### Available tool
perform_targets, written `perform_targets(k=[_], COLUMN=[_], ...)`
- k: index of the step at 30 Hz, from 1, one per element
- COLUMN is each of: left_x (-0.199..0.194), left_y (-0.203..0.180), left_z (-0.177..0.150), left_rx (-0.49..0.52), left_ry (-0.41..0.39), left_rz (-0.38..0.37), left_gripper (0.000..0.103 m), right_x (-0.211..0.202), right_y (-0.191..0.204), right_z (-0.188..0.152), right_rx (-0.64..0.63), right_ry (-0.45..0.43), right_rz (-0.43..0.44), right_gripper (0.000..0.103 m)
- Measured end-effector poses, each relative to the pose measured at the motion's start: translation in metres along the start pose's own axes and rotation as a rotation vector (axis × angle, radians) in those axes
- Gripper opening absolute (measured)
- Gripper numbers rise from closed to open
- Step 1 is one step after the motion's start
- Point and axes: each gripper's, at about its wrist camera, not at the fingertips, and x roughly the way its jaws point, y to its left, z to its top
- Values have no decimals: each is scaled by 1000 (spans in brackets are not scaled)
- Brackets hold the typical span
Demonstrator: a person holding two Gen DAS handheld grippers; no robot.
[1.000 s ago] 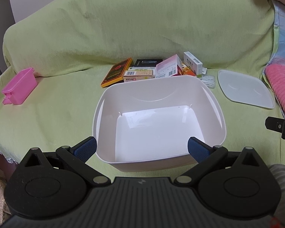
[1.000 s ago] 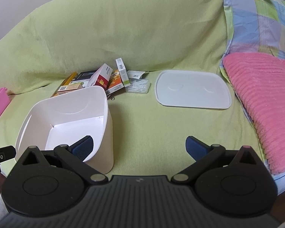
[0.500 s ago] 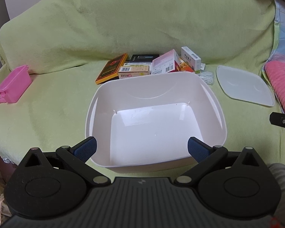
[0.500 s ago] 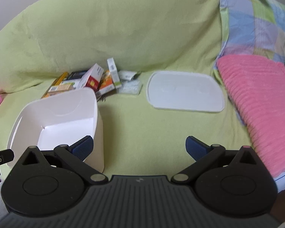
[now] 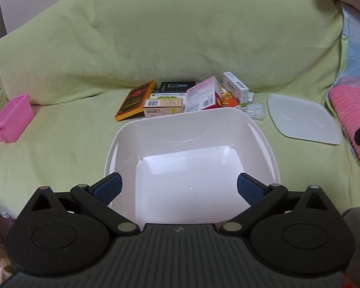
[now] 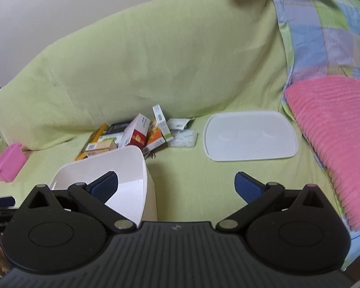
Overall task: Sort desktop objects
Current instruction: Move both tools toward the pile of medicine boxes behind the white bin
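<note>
On the green-covered sofa [image 5: 84, 144], one pink lidded case [image 5: 12, 120] lies far left, its long axis running from near-left toward far-right. Next comes one white tub [image 5: 192, 165], open side up and nothing in it, its long axis across the view; the left gripper [image 5: 178, 187] hangs over its near rim with fingers [image 5: 108, 187] spread wide, grasping nothing. Just behind the tub's far wall sits a loose heap of small boxes: an orange-edged flat box [image 5: 135, 100] lying with its length pointing away and rightward, a black box [image 5: 176, 87], a tan barcode box [image 5: 162, 106] lengthways across, a pink-and-white box [image 5: 202, 94] propped tilted, an orange box [image 6: 153, 133], and a white box [image 5: 236, 88] standing on edge — six counted, though overlaps may hide more. A clear packet [image 6: 183, 139] lies just beside them. One white lid [image 6: 250, 135] lies flat farther right, long axis across. The right gripper [image 6: 176, 186] hovers near the tub's right side, fingers [image 6: 248, 187] released and wide. One pink ribbed cushion [image 6: 336, 139] lies far right.
</note>
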Motion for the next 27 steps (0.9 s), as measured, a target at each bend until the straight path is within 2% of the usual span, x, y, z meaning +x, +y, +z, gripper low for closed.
perform_targets(k=[5, 11, 14, 19, 25, 27], left_x=[9, 20, 28, 41, 63, 71], left_y=[12, 37, 45, 49, 50, 48], left_z=[8, 11, 17, 32, 45, 47], left_rx=[-24, -88, -98, -88, -122, -117], left_ry=[12, 65, 88, 102, 146, 161], left_rz=[22, 66, 84, 95, 2, -3], left_gripper=[102, 102, 102, 102, 102, 102], right_x=[20, 69, 86, 105, 116, 121], right_y=[10, 27, 34, 39, 42, 42], right_z=[15, 29, 28, 32, 39, 40], right_rx=[-25, -18, -31, -37, -60, -61], right_ry=[21, 164, 198, 203, 148, 140], right_rz=[42, 137, 179, 188, 251, 259], right_gripper=[102, 102, 102, 102, 102, 102])
